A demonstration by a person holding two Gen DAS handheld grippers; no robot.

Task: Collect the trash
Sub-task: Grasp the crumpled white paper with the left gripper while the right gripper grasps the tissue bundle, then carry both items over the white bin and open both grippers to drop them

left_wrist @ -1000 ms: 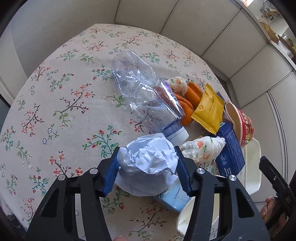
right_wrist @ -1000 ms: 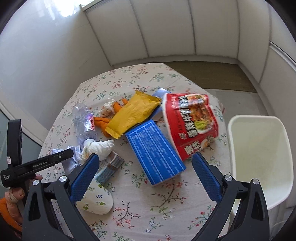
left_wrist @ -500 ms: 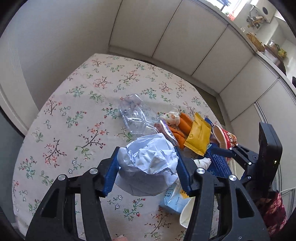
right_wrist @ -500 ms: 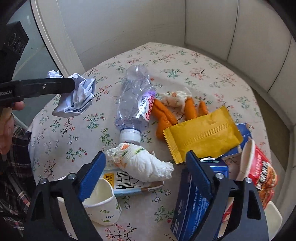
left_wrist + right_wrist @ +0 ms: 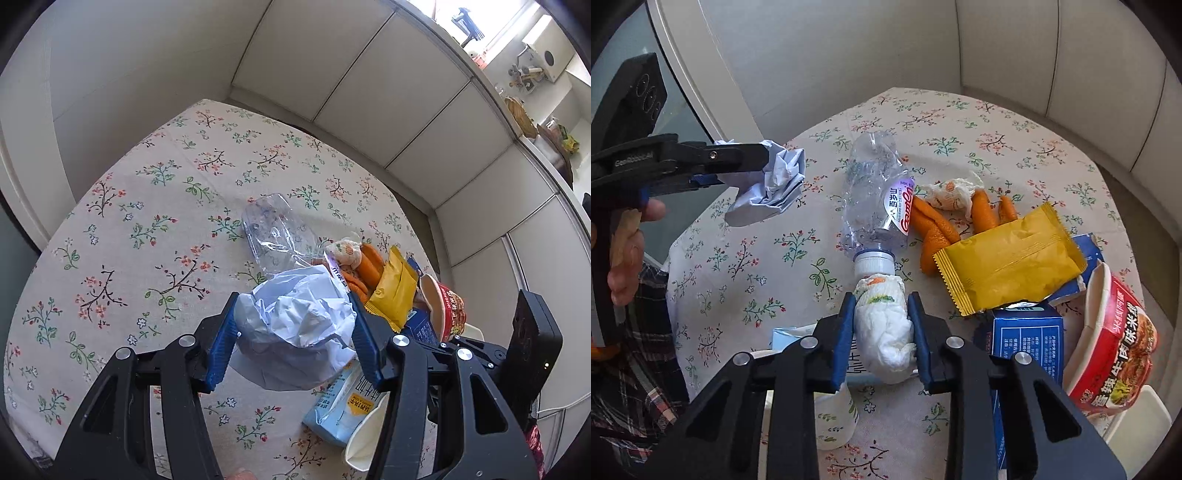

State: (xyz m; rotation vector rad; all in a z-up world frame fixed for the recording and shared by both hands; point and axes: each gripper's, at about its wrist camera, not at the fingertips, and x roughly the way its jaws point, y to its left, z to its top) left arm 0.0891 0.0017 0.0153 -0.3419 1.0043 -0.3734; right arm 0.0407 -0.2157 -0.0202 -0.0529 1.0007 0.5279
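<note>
My left gripper (image 5: 293,341) is shut on a crumpled white paper ball (image 5: 295,328) and holds it well above the floral table; the paper ball also shows in the right wrist view (image 5: 772,186) at the upper left. My right gripper (image 5: 881,330) is shut on a wadded white tissue (image 5: 884,328) low over the table, just in front of the cap of a crushed clear plastic bottle (image 5: 875,199). Orange peels (image 5: 934,229), a second tissue wad (image 5: 951,194) and a yellow snack wrapper (image 5: 1008,254) lie beside the bottle.
A blue box (image 5: 1027,332) and a red instant-noodle cup (image 5: 1115,354) lie at the right. A light-blue carton (image 5: 343,410) and a white paper cup (image 5: 834,417) lie near the front. A white bin rim (image 5: 1137,421) shows at the table's right edge.
My right gripper moved in and closed on the white tissue wad. My left gripper rose higher with the paper ball.
</note>
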